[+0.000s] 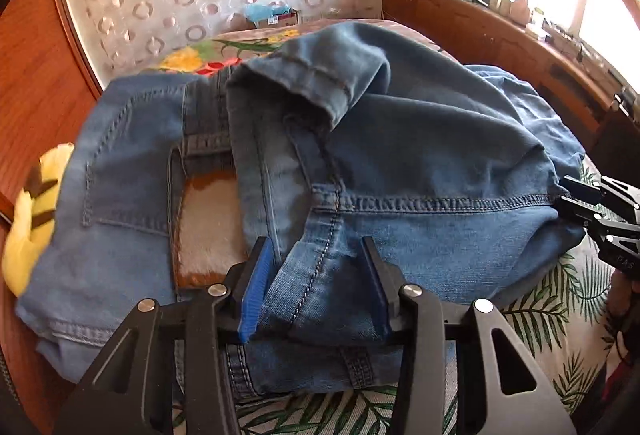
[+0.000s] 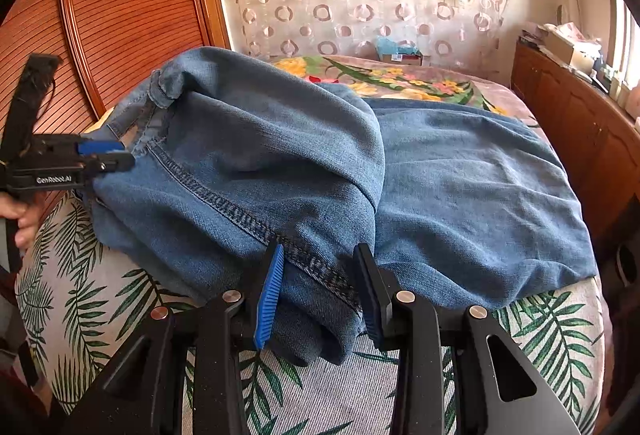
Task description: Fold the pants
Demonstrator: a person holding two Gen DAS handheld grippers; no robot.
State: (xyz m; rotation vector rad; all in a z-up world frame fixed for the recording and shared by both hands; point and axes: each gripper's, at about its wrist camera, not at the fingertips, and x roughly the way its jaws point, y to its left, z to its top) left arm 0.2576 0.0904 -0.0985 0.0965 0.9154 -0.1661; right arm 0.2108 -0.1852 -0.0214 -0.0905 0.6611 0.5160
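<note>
The bed point(image 2: 132, 299) takes up most of the room ahead of me, with a palm-leaf sheet on the near part and a flowered blanket point(image 2: 384, 75) further back, and it gives me a broad flat place to work. The jeans point(image 2: 248, 163) lie across it, already doubled: the legs have been brought over so a hem point(image 1: 308, 79) sits up near the waistband point(image 1: 204, 143) and back pocket point(image 1: 128, 187), and a second layer of denim spreads flat towards the window side. The top layer humps up loosely rather than lying flat, so I judge the fold is only half settled and wants smoothing or another fold. A yellow soft toy point(image 1: 28, 227) sits just beside the waist end, clear of the fold line. My right tongs point(image 2: 320, 295) are closed on the thick folded edge near the stitched seam, and I take it that this grip pins that corner so the layers do not slide. My left tongs point(image 1: 316, 287) stand over the other end of that edge with a seamed ridge of denim between the pads; the jaws look parted and I cannot see them pressing, so I read them as not gripping, placed to take hold opposite the right.
</note>
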